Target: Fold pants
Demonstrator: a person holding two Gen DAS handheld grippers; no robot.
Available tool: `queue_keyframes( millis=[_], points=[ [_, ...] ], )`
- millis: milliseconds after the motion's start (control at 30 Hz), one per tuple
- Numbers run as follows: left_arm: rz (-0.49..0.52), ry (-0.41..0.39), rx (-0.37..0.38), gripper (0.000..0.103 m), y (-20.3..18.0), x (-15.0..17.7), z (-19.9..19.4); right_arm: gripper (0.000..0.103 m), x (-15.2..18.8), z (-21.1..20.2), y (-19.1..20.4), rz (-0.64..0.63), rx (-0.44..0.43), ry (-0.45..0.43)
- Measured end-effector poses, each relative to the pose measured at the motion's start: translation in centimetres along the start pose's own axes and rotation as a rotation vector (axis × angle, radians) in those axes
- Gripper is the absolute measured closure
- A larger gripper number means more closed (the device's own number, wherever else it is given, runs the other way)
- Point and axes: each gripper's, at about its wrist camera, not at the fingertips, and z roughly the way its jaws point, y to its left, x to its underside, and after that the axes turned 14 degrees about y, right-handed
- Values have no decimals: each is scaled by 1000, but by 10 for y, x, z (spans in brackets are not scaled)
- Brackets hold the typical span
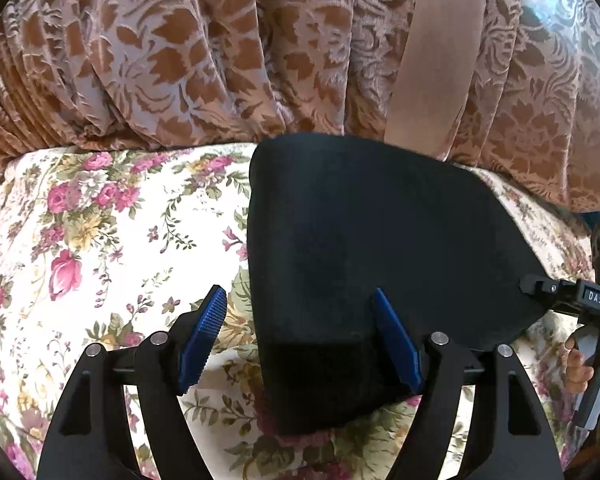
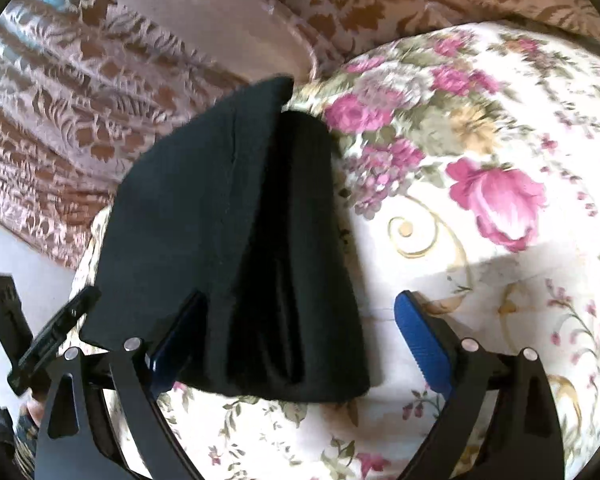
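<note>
1. Left wrist view: the pants (image 1: 364,240) lie as a dark, already folded slab on the floral bed (image 1: 80,240), with their far edge by the curtain (image 1: 180,60).
2. The left gripper (image 1: 298,338) has its jaws wide apart, holding nothing. One pad is over the bed just left of the pants; the other is over the pants' near corner.
3. At the pants' right edge part of the right gripper (image 1: 560,294) shows, touching or nearly touching the cloth.
4. Right wrist view: the pants (image 2: 228,240) show stacked layers with an upper flap standing up from the rest. The right gripper (image 2: 300,340) has its jaws apart, straddling the pants' near end without pinching.
5. Judgement: the cloth looks soft, limp and light, matte rather than slippery, not fragile. It will sag and the layers may slide, so grip all the layers at a corner or along the folded edge.
</note>
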Motion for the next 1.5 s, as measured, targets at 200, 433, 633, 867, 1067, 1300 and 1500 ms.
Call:
queue_keyframes(
  millis=[200, 433, 633, 867, 1067, 1300, 1500],
  points=[
    [-20, -57, 9, 15, -11, 19, -33, 3, 23, -39, 24, -24, 82, -108],
    [-34, -78, -8, 13, -27, 55, -56, 2, 71, -43, 59, -65, 203, -159],
    [-55, -56, -69, 7, -37, 95, -61, 2, 116, -34, 93, -100, 349, -205],
    [-79, -37, -89, 3, -37, 122, -69, 2, 143, -28, 108, -107, 413, -221],
    [-77, -78, -107, 3, -41, 128, -82, 2, 152, -36, 125, -157, 447, -269],
    [-71, -111, -148, 3, -48, 129, -92, 2, 156, -40, 127, -154, 440, -275],
    [-96, -115, -142, 3, -45, 129, -94, 2, 157, -42, 130, -167, 442, -281]
  ],
)
